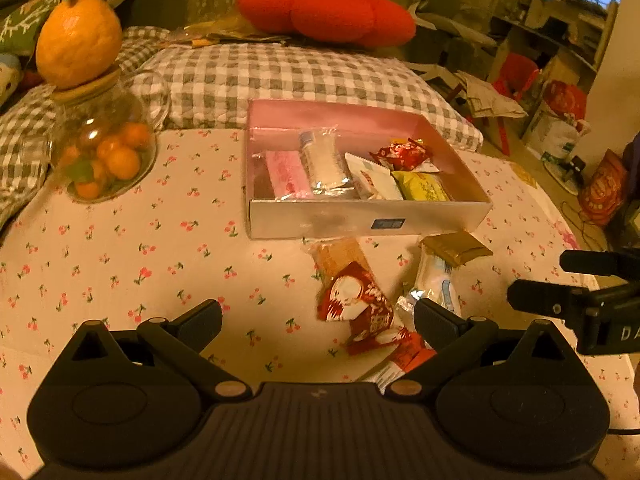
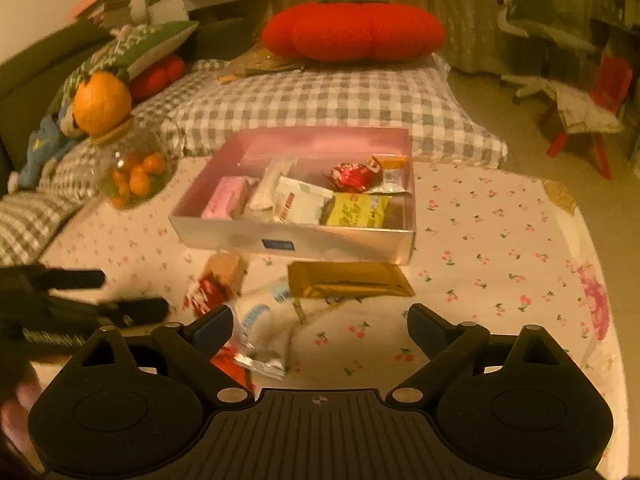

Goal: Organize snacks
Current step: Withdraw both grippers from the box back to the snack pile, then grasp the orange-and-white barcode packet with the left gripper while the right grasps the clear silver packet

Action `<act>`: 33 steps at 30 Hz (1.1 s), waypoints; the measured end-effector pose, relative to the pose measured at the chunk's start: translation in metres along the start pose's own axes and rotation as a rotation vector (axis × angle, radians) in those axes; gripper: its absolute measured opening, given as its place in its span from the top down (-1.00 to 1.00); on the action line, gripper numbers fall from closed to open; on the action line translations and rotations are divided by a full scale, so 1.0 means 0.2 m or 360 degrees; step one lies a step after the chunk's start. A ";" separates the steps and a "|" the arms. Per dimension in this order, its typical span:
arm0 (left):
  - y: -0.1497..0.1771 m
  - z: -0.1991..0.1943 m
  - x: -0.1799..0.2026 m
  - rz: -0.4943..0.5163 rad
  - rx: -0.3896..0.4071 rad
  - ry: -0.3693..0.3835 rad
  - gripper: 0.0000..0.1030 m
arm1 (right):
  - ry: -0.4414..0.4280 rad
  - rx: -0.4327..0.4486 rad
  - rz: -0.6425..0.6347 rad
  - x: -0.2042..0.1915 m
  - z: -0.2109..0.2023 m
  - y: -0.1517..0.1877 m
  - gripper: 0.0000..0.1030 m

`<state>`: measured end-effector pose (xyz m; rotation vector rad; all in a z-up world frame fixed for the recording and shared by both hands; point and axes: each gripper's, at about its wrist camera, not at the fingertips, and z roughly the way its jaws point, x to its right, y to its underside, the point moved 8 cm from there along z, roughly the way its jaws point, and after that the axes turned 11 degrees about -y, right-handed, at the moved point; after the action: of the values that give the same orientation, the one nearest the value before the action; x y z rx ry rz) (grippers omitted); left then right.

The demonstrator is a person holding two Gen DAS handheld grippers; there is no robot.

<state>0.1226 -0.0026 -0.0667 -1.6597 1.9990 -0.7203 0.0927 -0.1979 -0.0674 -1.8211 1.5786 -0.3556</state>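
A shallow pink box with a silver front wall stands on the cherry-print tablecloth. It holds several wrapped snacks: pink, clear, white, yellow and red. In front of it lie loose packets: a red one, a white and blue one and a gold one. My left gripper is open above the red packet without touching it. My right gripper is open just short of the gold packet, with nothing between its fingers.
A glass jar of small oranges with a big orange on its lid stands at the table's left. Behind the box lie a checked cushion and a red tomato pillow. The table edge curves away at the right.
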 end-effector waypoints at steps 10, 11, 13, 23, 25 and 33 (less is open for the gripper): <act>0.11 0.02 0.02 0.0155 0.0024 0.0016 -0.99 | 0.0020 -0.0015 -0.0121 0.05 0.04 0.13 -0.90; 0.11 0.02 0.03 0.0173 0.0023 0.0019 -0.99 | 0.0020 -0.0020 -0.0127 0.05 0.04 0.14 -0.90; 0.13 0.05 0.04 0.0204 0.0006 0.0032 -0.98 | 0.0012 -0.0035 -0.0137 0.05 0.05 0.15 -0.90; 0.21 0.07 0.20 0.0312 -0.0028 0.0250 -0.68 | 0.0010 -0.0048 -0.0127 0.07 0.07 0.15 -0.90; 0.22 0.07 0.22 0.0349 -0.0023 0.0274 -0.59 | -0.0001 -0.0049 -0.0096 0.08 0.08 0.15 -0.90; 0.26 0.06 0.27 0.0442 -0.0024 0.0239 -0.14 | -0.0079 -0.0084 -0.0044 0.05 0.13 0.17 -0.91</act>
<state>0.0815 -0.0506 -0.1094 -1.3309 2.2852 -0.7458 0.0847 -0.1990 -0.1107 -1.8791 1.5438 -0.2813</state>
